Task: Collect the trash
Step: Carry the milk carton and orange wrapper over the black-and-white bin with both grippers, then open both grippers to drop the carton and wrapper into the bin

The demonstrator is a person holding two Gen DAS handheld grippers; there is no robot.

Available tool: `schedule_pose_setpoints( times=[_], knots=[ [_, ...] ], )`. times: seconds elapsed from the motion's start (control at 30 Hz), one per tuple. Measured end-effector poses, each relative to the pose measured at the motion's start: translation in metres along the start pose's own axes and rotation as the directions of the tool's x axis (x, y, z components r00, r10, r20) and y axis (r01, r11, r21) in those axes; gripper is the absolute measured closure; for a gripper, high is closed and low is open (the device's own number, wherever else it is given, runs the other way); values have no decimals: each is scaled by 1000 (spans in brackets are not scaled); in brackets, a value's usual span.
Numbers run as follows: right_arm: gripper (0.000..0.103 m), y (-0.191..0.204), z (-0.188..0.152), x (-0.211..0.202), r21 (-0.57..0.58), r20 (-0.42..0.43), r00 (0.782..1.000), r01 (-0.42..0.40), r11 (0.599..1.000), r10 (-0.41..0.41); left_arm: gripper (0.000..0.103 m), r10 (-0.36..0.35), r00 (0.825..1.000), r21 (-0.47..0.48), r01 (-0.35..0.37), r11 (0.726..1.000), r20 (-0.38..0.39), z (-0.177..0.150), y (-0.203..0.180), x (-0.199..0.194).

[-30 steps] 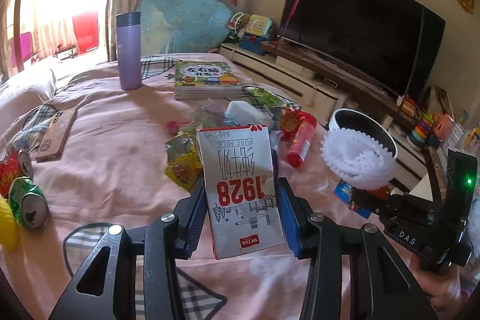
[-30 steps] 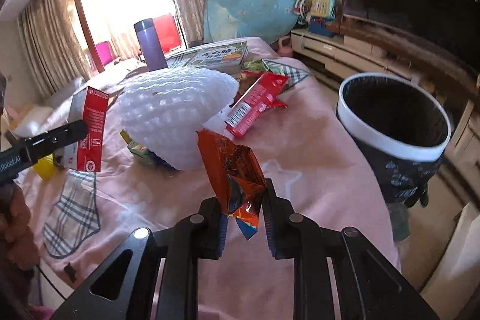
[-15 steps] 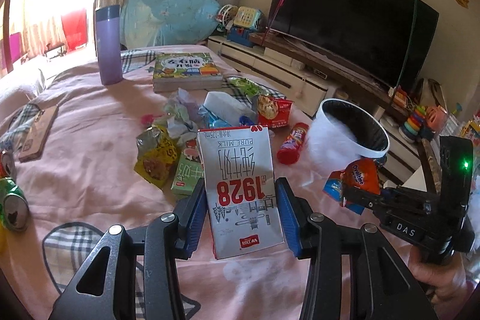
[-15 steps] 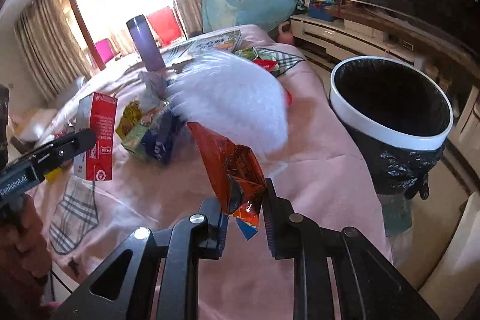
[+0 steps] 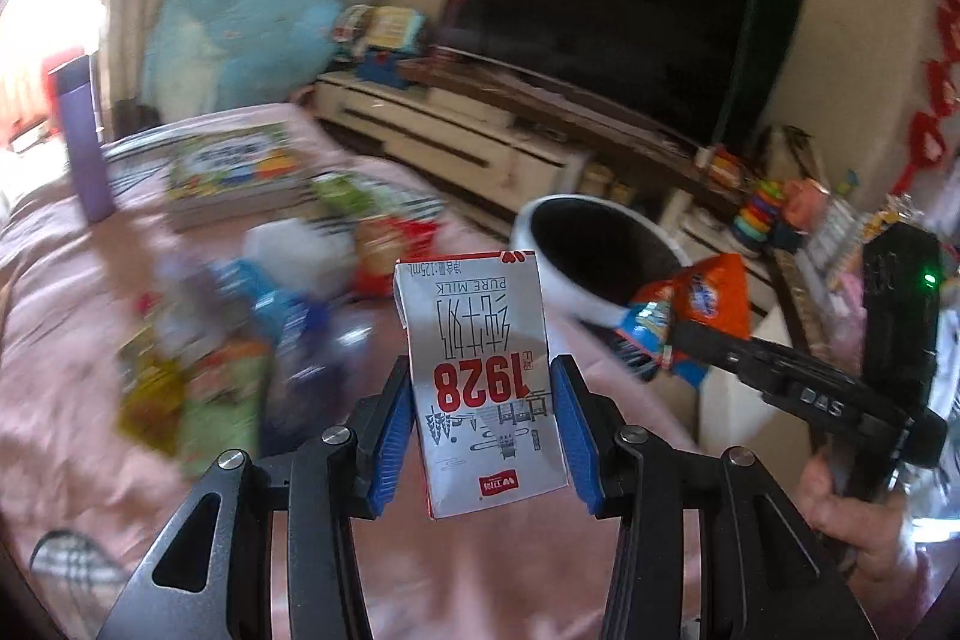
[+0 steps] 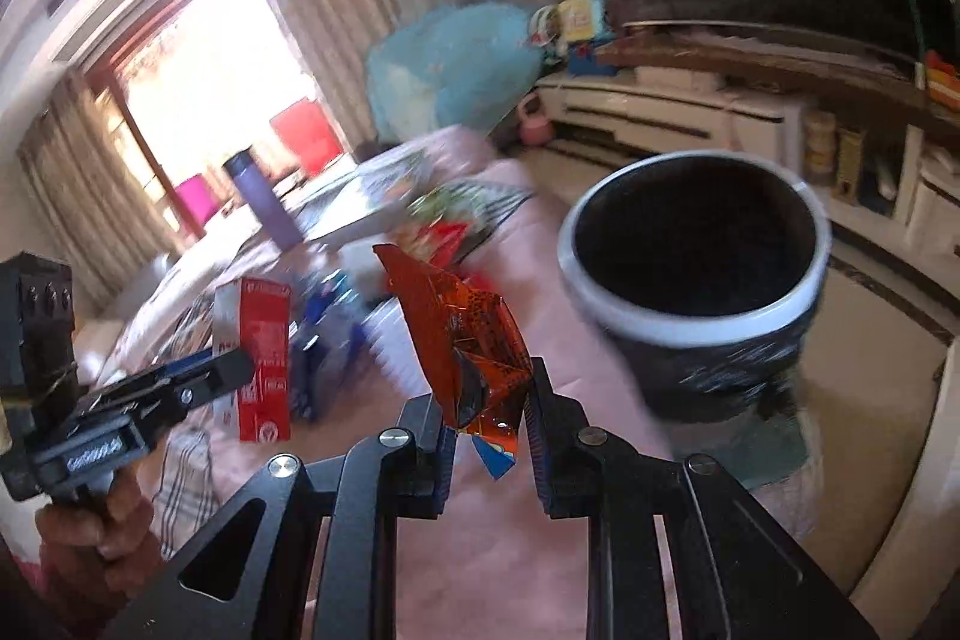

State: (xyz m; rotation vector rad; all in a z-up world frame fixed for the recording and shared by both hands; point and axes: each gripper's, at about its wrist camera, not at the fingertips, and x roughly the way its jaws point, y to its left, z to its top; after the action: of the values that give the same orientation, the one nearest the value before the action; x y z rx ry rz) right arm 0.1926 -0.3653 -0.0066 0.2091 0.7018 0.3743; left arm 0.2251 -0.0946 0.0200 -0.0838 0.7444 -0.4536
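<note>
My left gripper [image 5: 483, 421] is shut on a white and red milk carton [image 5: 480, 376], held upside down above the pink bed. The carton also shows in the right wrist view [image 6: 255, 358]. My right gripper [image 6: 489, 436] is shut on an orange snack wrapper [image 6: 468, 340]; in the left wrist view the wrapper [image 5: 696, 304] hangs right by the near rim of the bin. The round bin [image 6: 696, 274] with a white rim and black liner stands beside the bed, right of both grippers; it also shows in the left wrist view [image 5: 576, 250].
Several wrappers and packets [image 5: 228, 340] lie scattered on the pink bedspread [image 5: 60, 316]. A purple bottle [image 5: 84, 142] and a picture book [image 5: 234, 172] sit farther back. A TV [image 5: 624, 16] on a low cabinet stands behind the bin.
Both grippers have moved right towards the bin with their loads. The white foam net that was flying near the bin is no longer in view.
</note>
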Motion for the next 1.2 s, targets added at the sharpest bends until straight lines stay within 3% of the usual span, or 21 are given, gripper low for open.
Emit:
schedule_pose_setpoints(
  times=[0.27,0.63,0.9,0.97,1.03,1.2],
  knots=[
    [81,-63,30,-2,108,36,999,12,994,-15,59,-81,996,77,84,994,-39,42,-37,70],
    [79,-110,64,18,109,17,998,53,993,-55,59,-96,986,60,104,993,-135,97,-55,183],
    [77,-143,77,38,152,-12,998,59,987,-58,57,-85,980,75,100,992,-181,124,-72,227],
    [66,-148,80,43,164,-20,999,53,985,-51,50,-85,979,83,102,991,-187,127,-74,232],
    [47,-153,80,45,183,-20,999,54,982,-51,40,-82,980,84,99,992,-183,130,-74,232],
    [41,-157,79,39,217,-1,999,49,975,-50,36,-78,985,67,89,994,-155,119,-67,214]
  ],
)
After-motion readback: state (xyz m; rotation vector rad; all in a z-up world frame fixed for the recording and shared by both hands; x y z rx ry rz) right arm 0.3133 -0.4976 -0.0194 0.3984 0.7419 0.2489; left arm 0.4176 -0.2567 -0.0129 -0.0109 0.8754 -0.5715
